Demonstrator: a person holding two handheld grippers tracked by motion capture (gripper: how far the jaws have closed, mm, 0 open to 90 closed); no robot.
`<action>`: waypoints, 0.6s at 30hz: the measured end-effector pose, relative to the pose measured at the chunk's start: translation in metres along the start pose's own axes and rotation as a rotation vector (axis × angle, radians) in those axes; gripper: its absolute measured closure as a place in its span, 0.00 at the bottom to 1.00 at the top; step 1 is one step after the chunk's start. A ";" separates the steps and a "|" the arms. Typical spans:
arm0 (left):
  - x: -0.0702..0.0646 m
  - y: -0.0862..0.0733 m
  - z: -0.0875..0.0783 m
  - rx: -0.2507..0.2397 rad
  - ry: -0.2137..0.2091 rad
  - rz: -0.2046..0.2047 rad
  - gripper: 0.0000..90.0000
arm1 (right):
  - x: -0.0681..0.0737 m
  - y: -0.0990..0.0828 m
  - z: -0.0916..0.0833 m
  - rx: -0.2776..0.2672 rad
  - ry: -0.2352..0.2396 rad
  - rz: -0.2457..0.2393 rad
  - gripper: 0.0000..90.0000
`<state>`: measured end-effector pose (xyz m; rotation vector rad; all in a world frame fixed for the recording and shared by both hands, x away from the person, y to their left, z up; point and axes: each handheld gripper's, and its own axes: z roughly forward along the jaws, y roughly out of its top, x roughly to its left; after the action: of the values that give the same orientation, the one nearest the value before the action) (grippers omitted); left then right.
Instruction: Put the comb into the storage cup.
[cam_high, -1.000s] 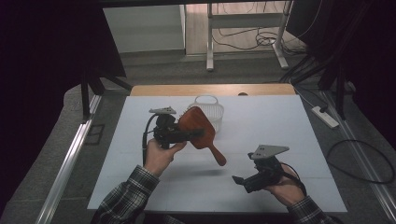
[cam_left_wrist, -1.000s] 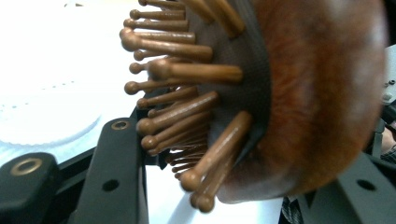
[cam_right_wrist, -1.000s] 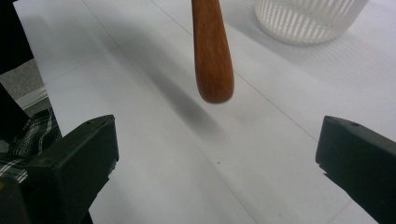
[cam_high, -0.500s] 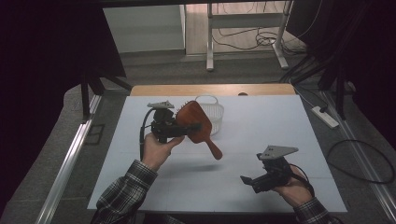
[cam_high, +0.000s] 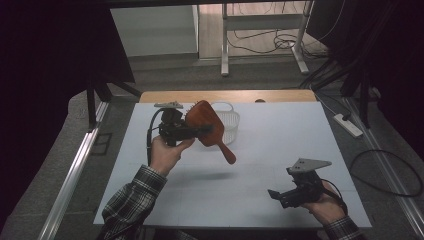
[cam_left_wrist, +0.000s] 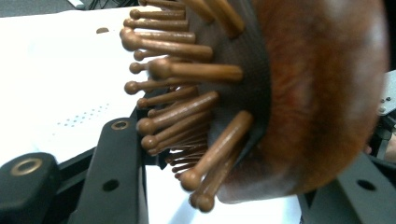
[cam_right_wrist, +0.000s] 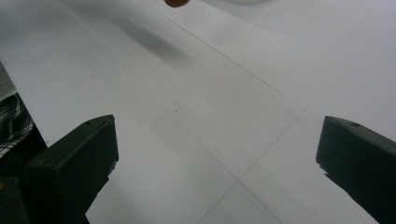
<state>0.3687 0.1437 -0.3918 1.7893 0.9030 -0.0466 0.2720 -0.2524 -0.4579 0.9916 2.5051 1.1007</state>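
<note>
The white tabletop (cam_high: 280, 150) is the biggest thing in front of me, with a strip of bare wood along its far edge. Near that far edge, a little left of the middle, stands a small white basket (cam_high: 226, 121) with a ribbed wall.

In front of the basket and raised off the tabletop is the wooden hairbrush (cam_high: 206, 128), reddish brown. In the high view its broad oval head overlaps the basket's left side, and its handle slants down toward the near right, ending in the air above the middle of the tabletop. A soft shadow lies on the white surface below it.

My left gripper (cam_high: 186, 131) is clamped on the head of that hairbrush. In the left gripper view one black jaw sits against the wooden bristles, which end in small round knobs, and the other jaw is behind the smooth rounded back of the hairbrush (cam_left_wrist: 308, 93).

My right gripper (cam_high: 278, 194) is low over the near right corner of the tabletop, well apart from the hairbrush. In the right gripper view its two black jaws stand wide apart with nothing between them, just bare white surface, and a bit of a plaid sleeve (cam_right_wrist: 14, 121) shows at the left edge.
</note>
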 end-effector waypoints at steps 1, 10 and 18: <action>0.001 0.001 0.000 -0.001 0.000 -0.003 0.59 | -0.001 -0.001 -0.001 -0.001 -0.004 0.003 0.00; 0.006 0.009 -0.003 -0.005 0.001 -0.010 0.59 | -0.006 -0.012 -0.012 0.016 -0.055 0.022 0.00; 0.008 0.018 -0.007 -0.024 0.008 -0.015 0.59 | -0.011 -0.024 -0.022 0.044 -0.109 0.053 0.00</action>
<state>0.3821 0.1519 -0.3780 1.7621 0.9194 -0.0378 0.2581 -0.2840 -0.4605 1.1043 2.4390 0.9827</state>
